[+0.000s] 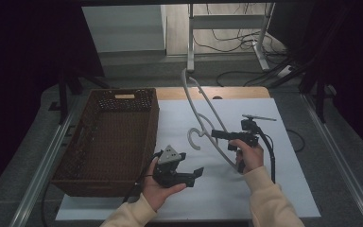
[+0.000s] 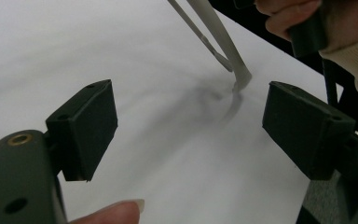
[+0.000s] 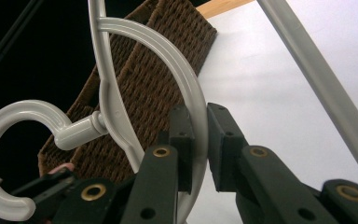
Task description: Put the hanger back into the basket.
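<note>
At the centre of the high view, the right tool (image 1: 216, 134) is clamped on the thin arm of a light, stiff, slippery-looking plastic hanger (image 1: 203, 106) propped on the worktop (image 1: 246, 189), while the left tool (image 1: 196, 174) stands apart, best placed to grip its lower bar.

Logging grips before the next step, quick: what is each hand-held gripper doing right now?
Left hand-held gripper: open, nothing between its jaws.
Right hand-held gripper: closed on the white hanger.
</note>
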